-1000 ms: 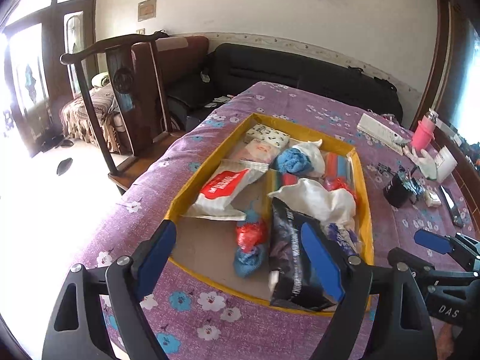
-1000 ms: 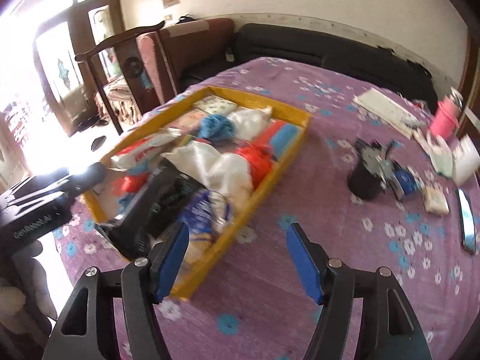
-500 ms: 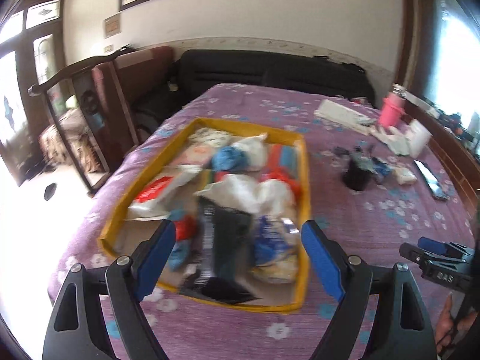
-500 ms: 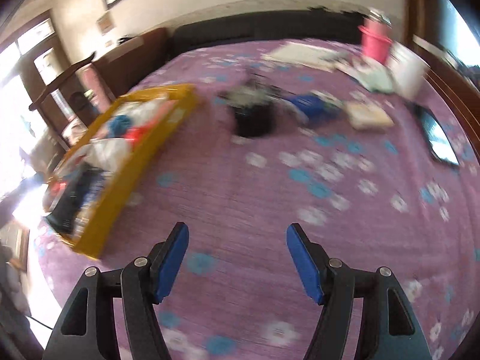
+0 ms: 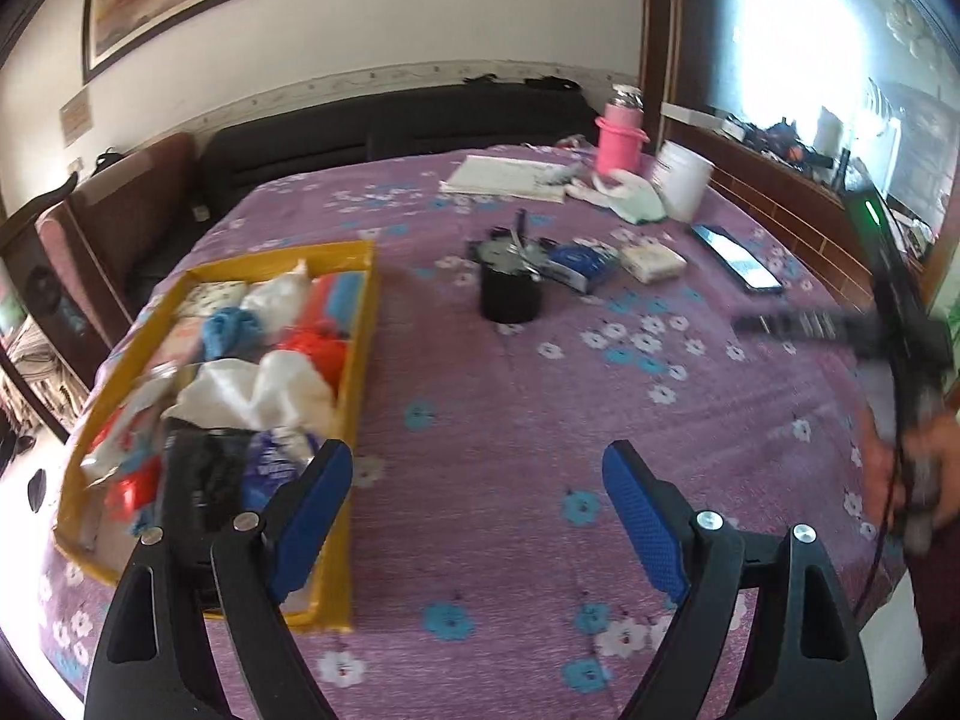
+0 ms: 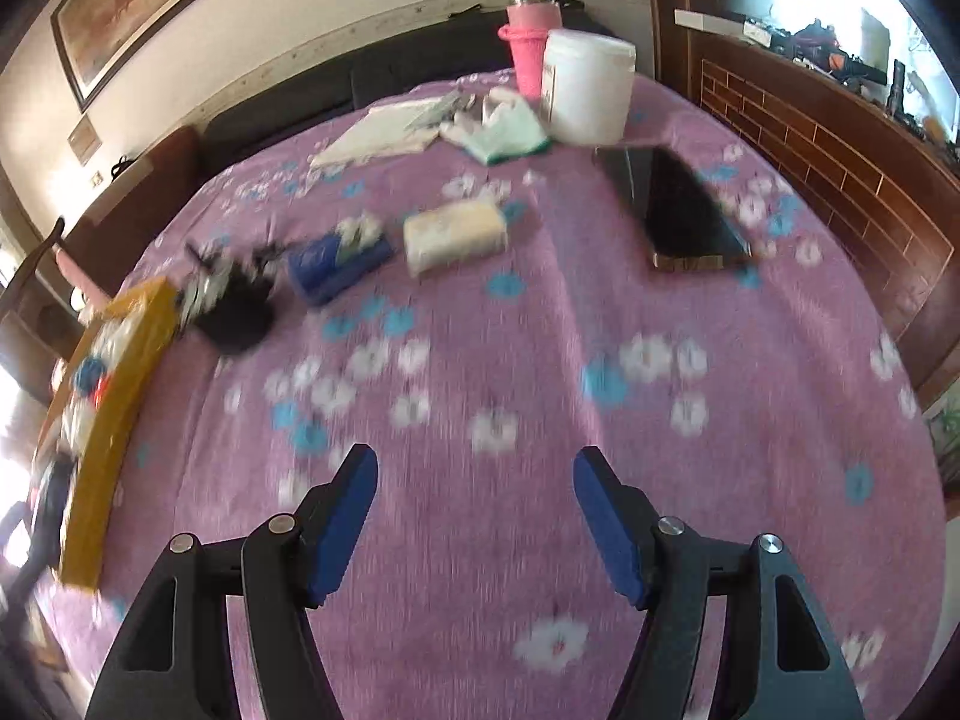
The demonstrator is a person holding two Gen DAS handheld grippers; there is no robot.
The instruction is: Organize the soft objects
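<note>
Purple flowered tablecloth [image 5: 510,420] over a round table; dark sofa [image 5: 390,126] behind. Yellow tray [image 5: 354,360] at left, heaped with soft objects [image 5: 264,384]: white, blue, red bundles and a black packet. Black cup [image 5: 509,294] mid-table, phone [image 5: 735,257] far right. Left gripper [image 5: 477,516] spread apart, empty, beside the tray's near right corner. Right gripper [image 6: 474,516] likewise apart, holding nothing, over bare cloth.

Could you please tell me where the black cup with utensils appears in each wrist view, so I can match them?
Left wrist: the black cup stands centre, right of the yellow tray.
Right wrist: blurred, at left, beside the tray's end.
Shared landmark: the pink bottle.
</note>
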